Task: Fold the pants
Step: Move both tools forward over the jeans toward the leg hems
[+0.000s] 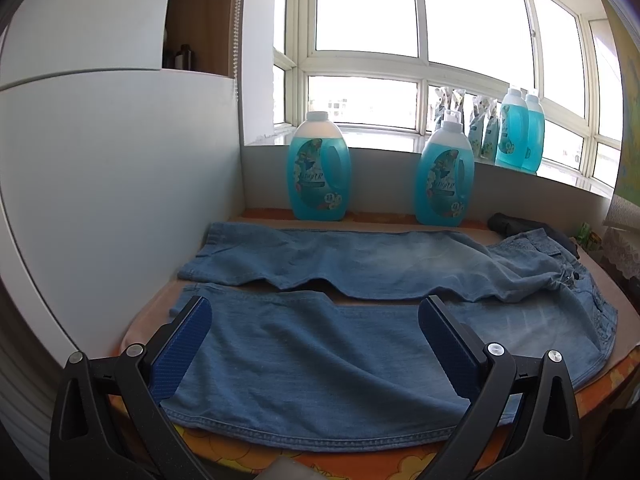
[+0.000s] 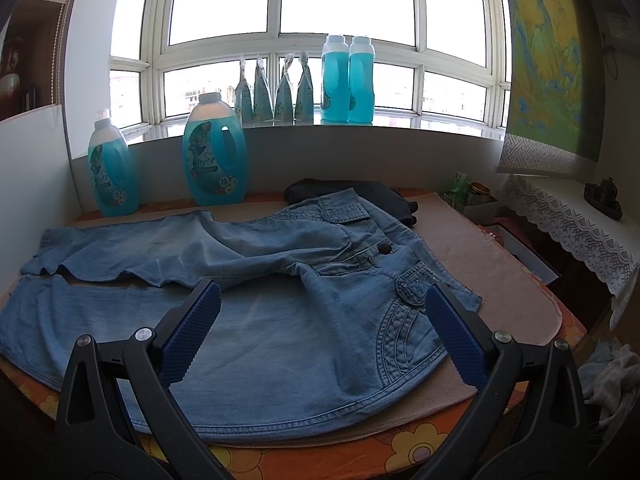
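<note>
Blue denim pants point(image 1: 320, 356) lie spread flat on the table, legs pointing left, waist at the right. In the right wrist view the pants point(image 2: 280, 320) show their waistband, button and pocket flaps on the right, with the far leg rumpled near the crotch. My left gripper point(image 1: 314, 308) hovers open over the near leg, its blue pads wide apart. Over the hip and near pocket, my right gripper point(image 2: 322, 300) is open too. Neither holds any cloth.
Two blue detergent bottles point(image 1: 319, 168) point(image 1: 444, 172) stand at the table's back edge, more bottles point(image 2: 347, 80) and pouches on the windowsill. A dark folded garment point(image 2: 352, 192) lies behind the waist. A white panel walls the left side; a lace-covered shelf point(image 2: 568, 216) stands right.
</note>
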